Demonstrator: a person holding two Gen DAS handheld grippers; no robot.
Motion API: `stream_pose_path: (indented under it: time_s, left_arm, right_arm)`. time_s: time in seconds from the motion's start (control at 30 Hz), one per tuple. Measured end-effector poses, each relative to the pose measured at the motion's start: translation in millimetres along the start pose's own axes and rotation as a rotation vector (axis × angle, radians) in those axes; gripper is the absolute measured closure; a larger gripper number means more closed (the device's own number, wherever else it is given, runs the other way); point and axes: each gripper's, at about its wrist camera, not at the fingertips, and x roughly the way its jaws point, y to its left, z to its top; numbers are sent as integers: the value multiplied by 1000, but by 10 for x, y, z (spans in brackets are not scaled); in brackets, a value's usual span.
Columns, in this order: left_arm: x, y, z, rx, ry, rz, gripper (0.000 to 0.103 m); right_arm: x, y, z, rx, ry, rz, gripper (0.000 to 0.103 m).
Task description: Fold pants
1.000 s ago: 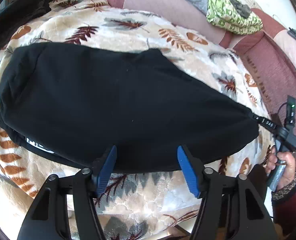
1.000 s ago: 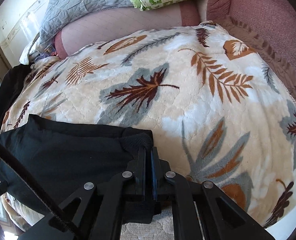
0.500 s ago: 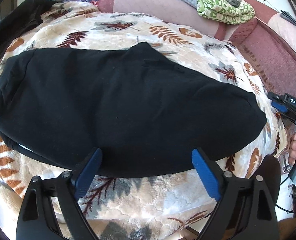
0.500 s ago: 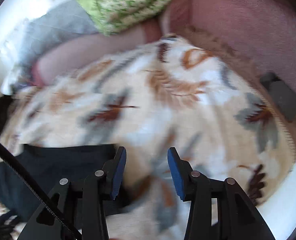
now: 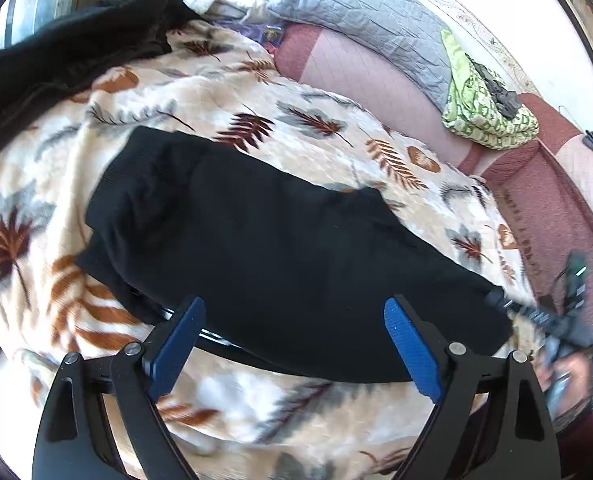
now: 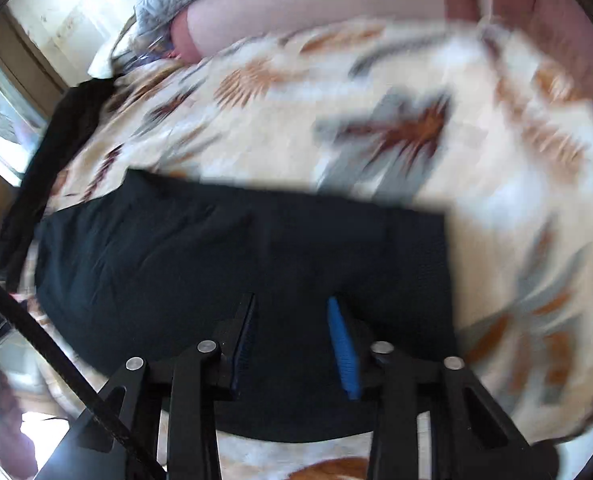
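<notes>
I find the black pants [image 5: 280, 256] lying flat on the leaf-print blanket [image 5: 256, 108], folded into a long band that runs directly ahead of my left gripper [image 5: 292, 340] and slants away toward its right. My left gripper [image 5: 292, 340] stands with its blue-padded fingers [image 5: 176, 344] spread wide apart, holding nothing; the near edge of the pants lies just beyond the fingertips, and I cannot tell whether the pads touch the cloth. At the far right end of the band, seen from the left wrist, my right gripper [image 5: 496, 300] sits at the tip of the pants, blurred, with my hand [image 5: 568, 376] behind it.

From the right wrist, my right gripper [image 6: 292, 340] has its fingers [image 6: 342, 348] parted by a moderate gap, nothing clamped between them. The pants [image 6: 216, 264] fill the area directly ahead of and beneath this gripper, the squared end lying just to its right. The view is motion-blurred, so contact with the fabric cannot be judged.

Beyond the pants, ahead of the left gripper, a pink bolster [image 5: 360, 80] lies along the far edge of the blanket, with a grey quilted pillow [image 5: 360, 12] behind it and a folded green patterned cloth [image 5: 484, 116] to the right. A second dark garment [image 5: 64, 60] lies heaped at the far left.
</notes>
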Motion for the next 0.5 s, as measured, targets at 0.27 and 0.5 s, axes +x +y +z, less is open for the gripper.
stream_pose_path:
  time_s: [0.27,0.5]
  left_arm:
    - [-33,243,-68,-100,-1,6,13]
    - [-368,513,-109,-112,-75,69,12]
  right_arm:
    - [185,947,734,-181,17,263,75]
    - [1250,1799,1028,-278,172,299,82]
